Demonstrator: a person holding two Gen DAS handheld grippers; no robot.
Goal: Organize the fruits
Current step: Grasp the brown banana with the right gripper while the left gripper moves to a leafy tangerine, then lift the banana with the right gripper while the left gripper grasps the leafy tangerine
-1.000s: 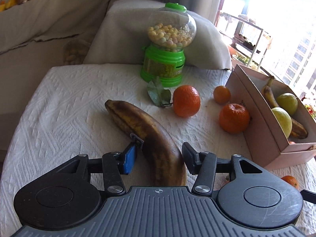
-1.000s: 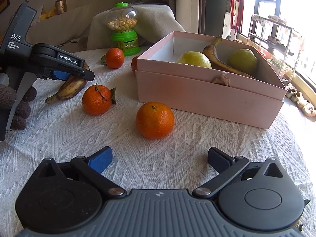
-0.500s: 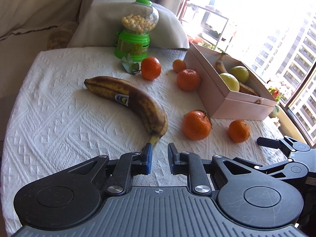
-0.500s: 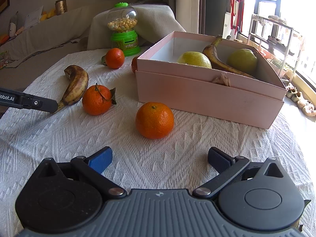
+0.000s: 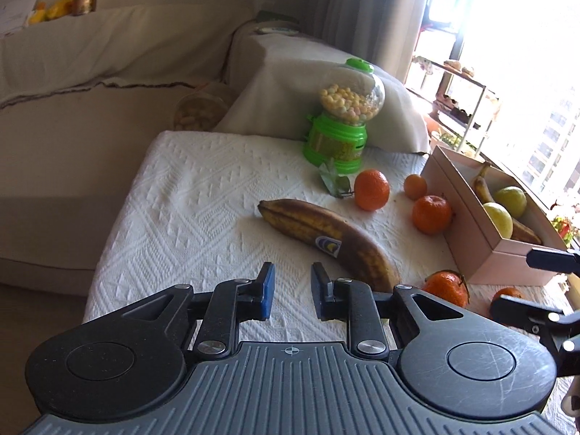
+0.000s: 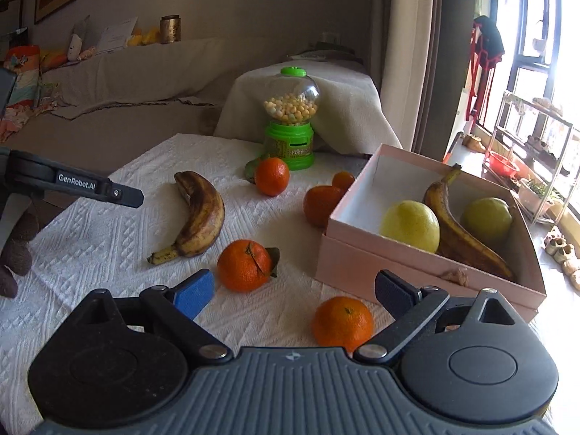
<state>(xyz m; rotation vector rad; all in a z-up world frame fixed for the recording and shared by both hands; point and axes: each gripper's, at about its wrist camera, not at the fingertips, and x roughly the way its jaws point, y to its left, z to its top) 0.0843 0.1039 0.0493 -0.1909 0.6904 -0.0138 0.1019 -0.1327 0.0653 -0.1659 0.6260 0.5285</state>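
Just beyond my left tongs (image 5: 291,291), clenched on nothing, the banana (image 5: 326,239) lies slightly right on the cloth (image 5: 188,195); my right tongs (image 6: 293,288), wide but just closing, straddle an orange (image 6: 342,320) without touching it.

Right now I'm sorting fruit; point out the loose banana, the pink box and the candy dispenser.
loose banana (image 6: 201,214), right wrist view, mid-body.
pink box (image 6: 391,272), right wrist view, front wall.
candy dispenser (image 6: 290,145), right wrist view, green base.
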